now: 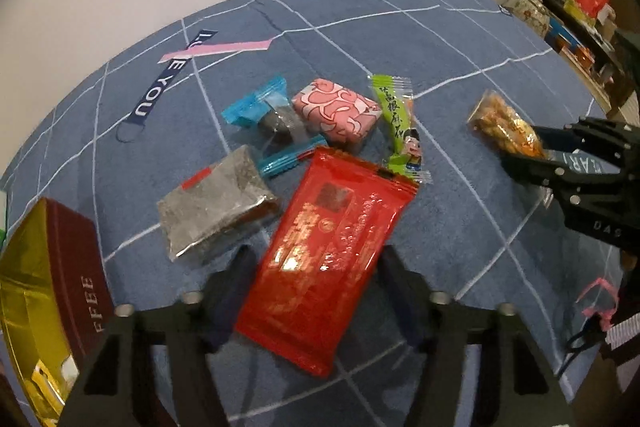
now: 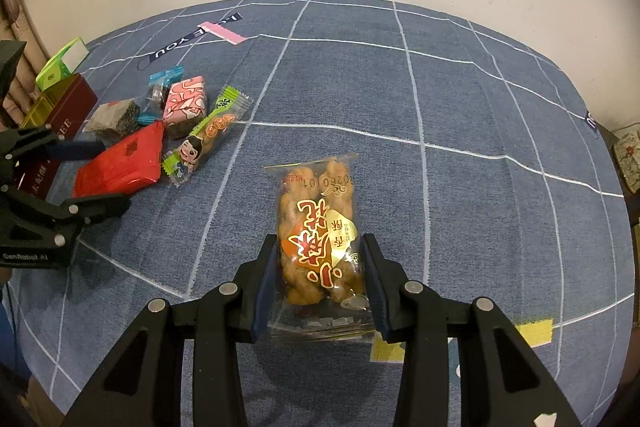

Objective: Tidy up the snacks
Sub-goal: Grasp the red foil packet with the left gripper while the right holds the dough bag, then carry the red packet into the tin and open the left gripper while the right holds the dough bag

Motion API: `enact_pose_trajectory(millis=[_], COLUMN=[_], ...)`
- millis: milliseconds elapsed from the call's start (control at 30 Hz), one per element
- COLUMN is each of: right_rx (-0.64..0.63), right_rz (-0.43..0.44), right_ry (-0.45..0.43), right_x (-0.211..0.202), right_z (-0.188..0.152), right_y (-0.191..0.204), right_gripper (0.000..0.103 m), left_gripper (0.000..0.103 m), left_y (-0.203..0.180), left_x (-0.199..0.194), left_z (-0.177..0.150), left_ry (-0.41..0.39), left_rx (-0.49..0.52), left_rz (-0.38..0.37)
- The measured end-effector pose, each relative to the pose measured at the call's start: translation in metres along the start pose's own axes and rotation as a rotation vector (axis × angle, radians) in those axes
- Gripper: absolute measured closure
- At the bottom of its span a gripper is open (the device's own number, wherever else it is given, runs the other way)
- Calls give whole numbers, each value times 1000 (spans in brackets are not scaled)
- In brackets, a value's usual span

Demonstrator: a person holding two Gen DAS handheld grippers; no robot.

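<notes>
Right gripper (image 2: 320,283): jaws narrow, both pads pressed on a clear twist pack (image 2: 320,231) holding golden-brown fried dough twists, red and gold label, printed date at its far end. The pack lies on the cloth, well apart from the other snacks.

Left gripper (image 1: 316,291): jaws straddle the red pack (image 1: 328,255), glossy foil with gold print; whether the pads touch it I cannot tell.

Beyond it, clustered: grey pack (image 1: 216,211), blue candy (image 1: 272,119), pink block (image 1: 338,111), green stick (image 1: 400,123). A maroon tin (image 1: 80,267) with gold lining sits at the left.

Surface: blue cloth (image 2: 440,99) with white grid lines. White wall behind; cluttered shelf (image 1: 576,23) at far right.
</notes>
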State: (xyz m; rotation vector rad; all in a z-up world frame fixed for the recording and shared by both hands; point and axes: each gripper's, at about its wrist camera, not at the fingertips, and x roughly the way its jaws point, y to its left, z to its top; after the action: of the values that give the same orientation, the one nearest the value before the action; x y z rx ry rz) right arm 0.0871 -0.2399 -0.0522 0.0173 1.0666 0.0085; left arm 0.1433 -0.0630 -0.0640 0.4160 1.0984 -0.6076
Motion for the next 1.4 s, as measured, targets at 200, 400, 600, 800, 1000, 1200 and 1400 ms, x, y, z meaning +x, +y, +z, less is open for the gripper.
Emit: enact_pose_trajectory(millis=[200,400,600,800,1000,1200,1400], right_rx=[0,-4,-4,9,21,31,36], right_rz=[1,-3,-13,-24,-34,-43,-51], right_ry=[2,4,5,6,13,18,22], right_x=[0,1,1,1,0,1,2], right_z=[0,1,1,1,2,4,5], right_y=[0,-1,-1,1,3,4,6], right_gripper=[65,65,65,65,65,65,65], left_gripper=[51,52,53,53,53,53,53], left_y=[-6,0,5,7,17,47,96], left_x=[-5,-14,-26,-43,-68,-105,-134], left_z=[-9,-23,-38,-48,-51,-59,-84], left_ry=[0,21,34,16,-21,-85,-107], left_rx=[-13,-92,-151,-180,-229,-316,-417], left_rz=[33,32,37,70,89,134,235])
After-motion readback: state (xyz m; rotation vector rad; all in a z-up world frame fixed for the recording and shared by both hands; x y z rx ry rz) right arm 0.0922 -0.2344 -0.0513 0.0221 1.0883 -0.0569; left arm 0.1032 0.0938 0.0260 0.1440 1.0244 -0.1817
